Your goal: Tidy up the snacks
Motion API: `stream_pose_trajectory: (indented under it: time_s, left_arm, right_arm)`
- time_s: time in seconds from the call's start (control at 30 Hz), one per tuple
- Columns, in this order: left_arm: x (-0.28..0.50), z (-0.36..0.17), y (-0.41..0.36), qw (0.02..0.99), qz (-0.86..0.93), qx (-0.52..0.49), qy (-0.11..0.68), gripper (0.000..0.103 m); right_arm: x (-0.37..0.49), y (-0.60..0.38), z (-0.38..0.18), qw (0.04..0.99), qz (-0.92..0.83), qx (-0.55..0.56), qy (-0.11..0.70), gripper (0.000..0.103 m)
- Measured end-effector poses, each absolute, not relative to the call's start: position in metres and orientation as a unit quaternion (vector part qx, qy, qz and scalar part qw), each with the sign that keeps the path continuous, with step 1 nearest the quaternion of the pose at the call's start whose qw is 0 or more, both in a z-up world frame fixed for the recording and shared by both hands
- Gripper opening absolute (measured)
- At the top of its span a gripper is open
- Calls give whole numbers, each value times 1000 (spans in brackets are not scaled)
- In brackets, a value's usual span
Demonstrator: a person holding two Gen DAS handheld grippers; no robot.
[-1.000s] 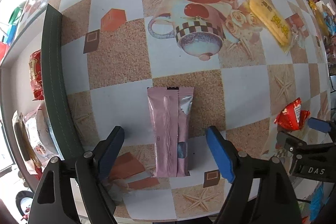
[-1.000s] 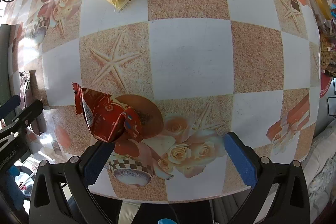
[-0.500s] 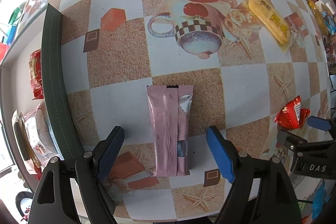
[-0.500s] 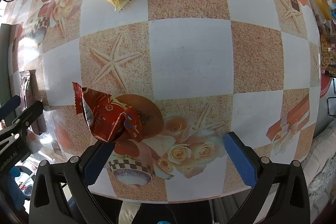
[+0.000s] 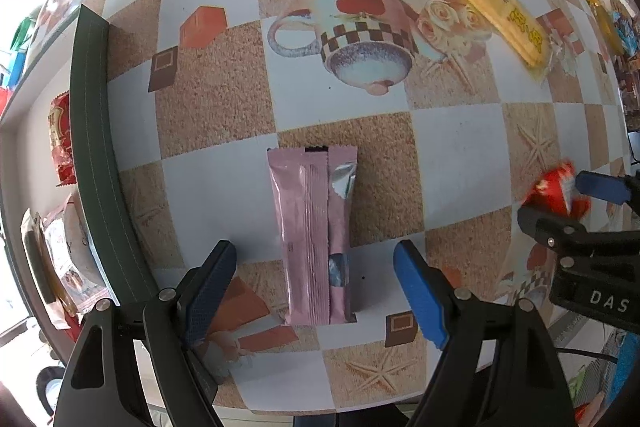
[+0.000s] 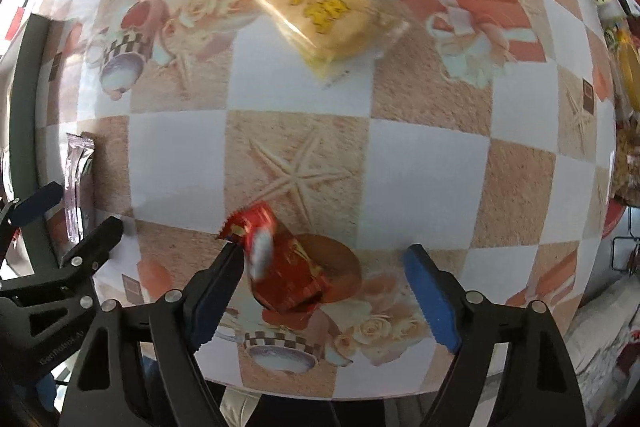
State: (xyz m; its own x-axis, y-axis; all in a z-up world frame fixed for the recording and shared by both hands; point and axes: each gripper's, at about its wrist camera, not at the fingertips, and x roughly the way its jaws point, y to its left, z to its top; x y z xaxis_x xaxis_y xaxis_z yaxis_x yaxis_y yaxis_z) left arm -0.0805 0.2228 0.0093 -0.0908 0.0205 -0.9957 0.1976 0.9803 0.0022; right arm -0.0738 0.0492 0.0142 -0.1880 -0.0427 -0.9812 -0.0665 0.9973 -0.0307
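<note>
Crinkled red foil packet (image 6: 286, 273) between tongs (image 6: 324, 293)

I see a table (image 5: 452, 155) under a checkered cloth printed with starfish, cups and roses. A pink packet (image 5: 312, 235) lies flat near its front edge. A yellow pack (image 6: 308, 7) lies farther back. A red wrapper (image 6: 280, 267) sits crumpled on a printed cup. A dark green strip (image 5: 92, 131) runs along the left side.

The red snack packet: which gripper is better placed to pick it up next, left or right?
Right. The red snack packet lies between the closing fingers of the right gripper. The left gripper straddles the pink packet instead.
</note>
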Motion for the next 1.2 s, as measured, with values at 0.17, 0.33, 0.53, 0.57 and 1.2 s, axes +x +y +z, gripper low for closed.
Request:
stream_pose_trajectory:
  time_s: [0.17, 0.33, 0.53, 0.57, 1.2]
  left_arm:
    - [-84, 9, 224, 671, -65, 74, 735, 84]
    - [-84, 9, 224, 671, -66, 75, 735, 85]
    - [-84, 9, 225, 669, -67, 76, 736, 86]
    - [-84, 9, 225, 669, -67, 75, 736, 86]
    - [-87, -3, 234, 657, -60, 65, 749, 103]
  right_arm:
    - [-72, 53, 13, 634, 9, -41, 772, 84]
    - [-72, 58, 13, 631, 9, -45, 774, 85]
    - [-70, 48, 16, 634, 4, -28, 773, 85]
    - [-70, 44, 17, 634, 2, -25, 773, 85]
    - [-81, 67, 3, 618, 10, -53, 784, 86]
